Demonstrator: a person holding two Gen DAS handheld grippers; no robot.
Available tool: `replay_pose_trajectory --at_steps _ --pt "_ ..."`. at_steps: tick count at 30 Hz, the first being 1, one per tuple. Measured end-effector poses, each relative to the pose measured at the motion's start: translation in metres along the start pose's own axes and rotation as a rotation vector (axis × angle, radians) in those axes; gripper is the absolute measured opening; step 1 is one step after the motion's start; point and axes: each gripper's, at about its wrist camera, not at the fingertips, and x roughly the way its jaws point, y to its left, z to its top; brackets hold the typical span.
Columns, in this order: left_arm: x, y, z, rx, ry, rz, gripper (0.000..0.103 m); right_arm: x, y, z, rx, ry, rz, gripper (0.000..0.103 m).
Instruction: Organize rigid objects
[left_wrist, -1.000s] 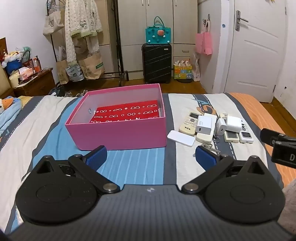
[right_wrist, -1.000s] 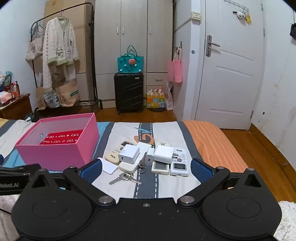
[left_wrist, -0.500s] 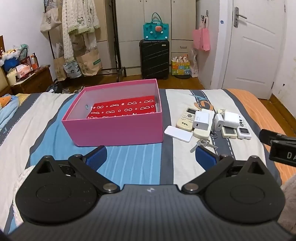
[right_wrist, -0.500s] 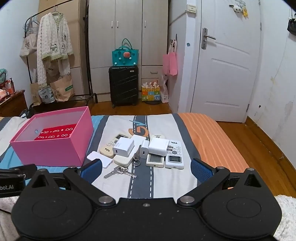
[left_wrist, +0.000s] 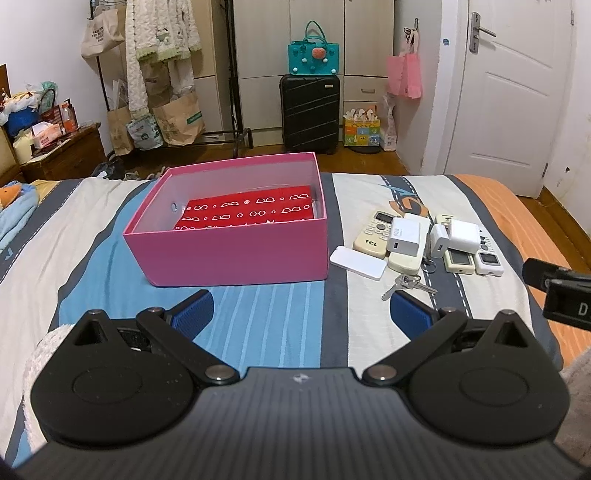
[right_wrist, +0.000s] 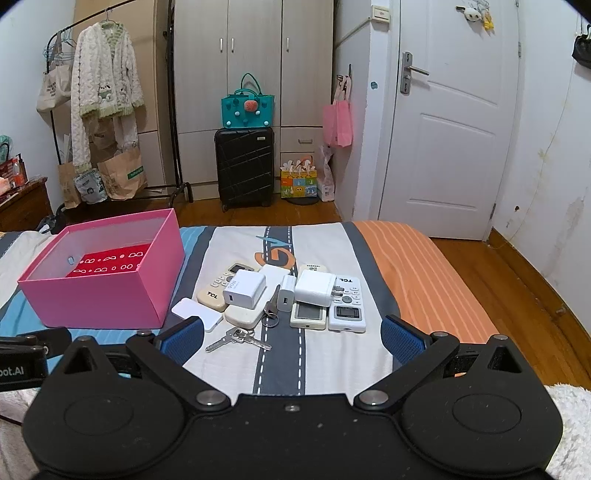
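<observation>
Both views have drawn back and risen a little over the last second, so the pink box and the cluster of items now sit further up in frame. Left tool (left_wrist: 301, 306) hangs released above the striped bed cover (left_wrist: 258, 317), grasping nothing. Right tool (right_wrist: 291, 334) is likewise spread wide and empty, hovering short of the items.

Pink box (left_wrist: 236, 254) stands open on the bed, with a red patterned sheet on its floor. Just beside it lie a flat white case (right_wrist: 197, 314), a TCL remote (right_wrist: 221, 286), a white charger (right_wrist: 244, 289) resting on the remotes, a second charger (right_wrist: 316, 288), a small plug (right_wrist: 286, 293), two more remotes (right_wrist: 345, 306) and a bunch of keys (right_wrist: 238, 338).

Judgement: the pick has not begun. The chargers on top appear best taken first, gripped across flat faces. The keys lie flat and loose; closing on the ring seems safer than on the blades.
</observation>
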Motion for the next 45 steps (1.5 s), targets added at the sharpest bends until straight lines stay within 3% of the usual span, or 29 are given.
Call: replay_pose_trajectory --at_steps 14,45 --pt "0.000 0.009 0.001 -0.039 0.006 -0.036 0.103 0.002 0.003 -0.003 -0.002 0.002 0.008 0.103" --pt "0.001 0.018 -0.001 -0.097 -0.006 -0.014 0.103 0.005 0.000 -0.004 0.025 0.018 0.016 0.103"
